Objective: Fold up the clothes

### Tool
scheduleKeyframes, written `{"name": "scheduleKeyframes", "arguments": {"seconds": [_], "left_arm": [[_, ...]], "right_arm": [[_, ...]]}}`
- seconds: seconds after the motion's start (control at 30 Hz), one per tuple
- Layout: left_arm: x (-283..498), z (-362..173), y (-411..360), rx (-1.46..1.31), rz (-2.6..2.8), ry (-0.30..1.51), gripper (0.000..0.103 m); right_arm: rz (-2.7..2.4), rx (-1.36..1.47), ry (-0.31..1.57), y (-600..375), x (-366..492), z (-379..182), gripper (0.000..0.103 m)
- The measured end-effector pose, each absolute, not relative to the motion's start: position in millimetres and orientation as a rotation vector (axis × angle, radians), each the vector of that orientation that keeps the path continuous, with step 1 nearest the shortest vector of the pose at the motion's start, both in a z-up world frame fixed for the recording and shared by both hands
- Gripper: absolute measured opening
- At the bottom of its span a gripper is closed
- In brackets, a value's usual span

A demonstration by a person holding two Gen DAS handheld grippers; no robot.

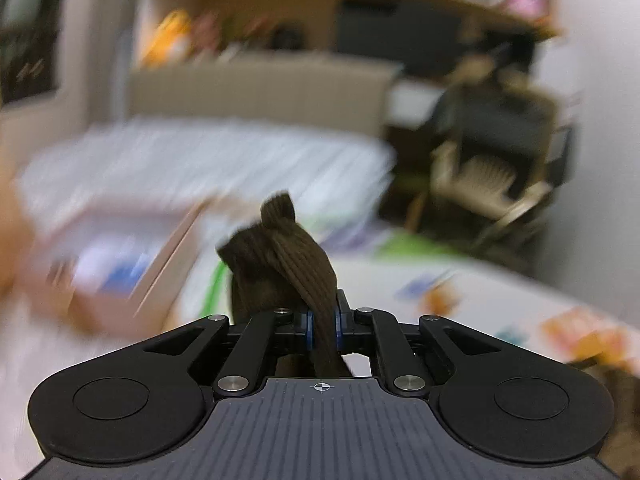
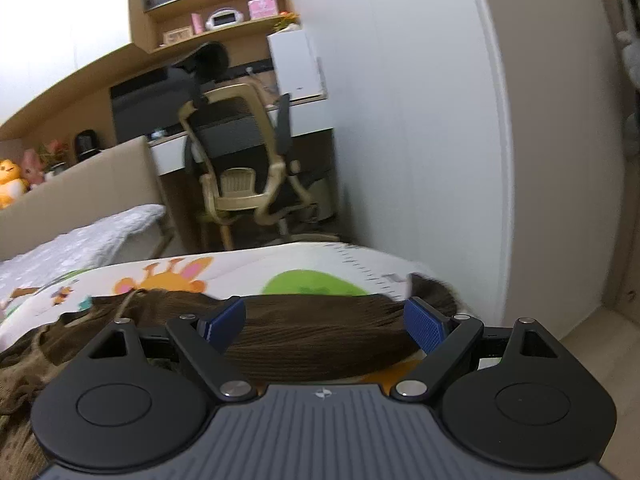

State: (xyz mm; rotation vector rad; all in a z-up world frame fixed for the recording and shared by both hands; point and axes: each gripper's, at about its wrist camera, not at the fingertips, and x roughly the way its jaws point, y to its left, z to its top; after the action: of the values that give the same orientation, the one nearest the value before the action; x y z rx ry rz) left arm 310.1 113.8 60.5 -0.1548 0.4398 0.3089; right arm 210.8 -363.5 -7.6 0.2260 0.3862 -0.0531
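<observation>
A brown corduroy garment [image 2: 312, 332] lies across a bed with a cartoon-print sheet [image 2: 240, 268]. In the left wrist view my left gripper [image 1: 323, 320] is shut on a bunched fold of the brown garment [image 1: 288, 248], which sticks up between and above the blue pads. The background there is motion-blurred. In the right wrist view my right gripper [image 2: 324, 322] stands open just above the garment, its blue pads [image 2: 424, 324] wide apart with the brown cloth spread below and between them, not pinched. A drawstring [image 2: 124, 304] lies on the cloth at the left.
A beige and black office chair [image 2: 244, 160] stands at a desk beyond the bed. A white wardrobe wall [image 2: 420, 120] rises close on the right. A beige headboard [image 2: 80, 192] and a grey blanket [image 2: 80, 244] lie at the left; a cardboard box [image 1: 120, 264] sits on the bed.
</observation>
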Motion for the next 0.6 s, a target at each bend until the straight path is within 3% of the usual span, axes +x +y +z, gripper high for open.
{"name": "scheduleKeyframes", "arguments": {"seconds": [0.17,0.27,0.3,0.33,0.5,0.57,0.6], "left_arm": [[307.1,94.2,28.3,-0.139,-0.122,0.365,0.011],[303.7,75.1,-17.2,-0.127,-0.370,0.435,0.042],[302.5,67.5,-26.1,-0.113,-0.397,0.464,0.065],[300.5,58.5,-33.0,-0.097,-0.423,0.492,0.075],[289.2,19.7,-29.7,-0.052,-0.452,0.620,0.093],[283.4,7.4,-16.9,-0.055,-0.424,0.653,0.093],[279.7,1.4,-10.5,-0.055,-0.405,0.667,0.093]], "right_arm": [[-0.003,0.175,0.412,-346.1,218.7,-11.4,0.087],[0.005,0.169,0.422,-345.0,219.9,-4.8,0.087],[0.012,0.168,0.426,-345.0,220.4,-1.6,0.087],[0.019,0.165,0.430,-345.0,220.6,1.5,0.087],[0.122,0.173,0.453,-326.6,232.0,21.6,0.087],[0.199,0.173,0.484,-310.3,245.6,27.5,0.086],[0.238,0.171,0.501,-301.7,252.8,30.3,0.079]]}}
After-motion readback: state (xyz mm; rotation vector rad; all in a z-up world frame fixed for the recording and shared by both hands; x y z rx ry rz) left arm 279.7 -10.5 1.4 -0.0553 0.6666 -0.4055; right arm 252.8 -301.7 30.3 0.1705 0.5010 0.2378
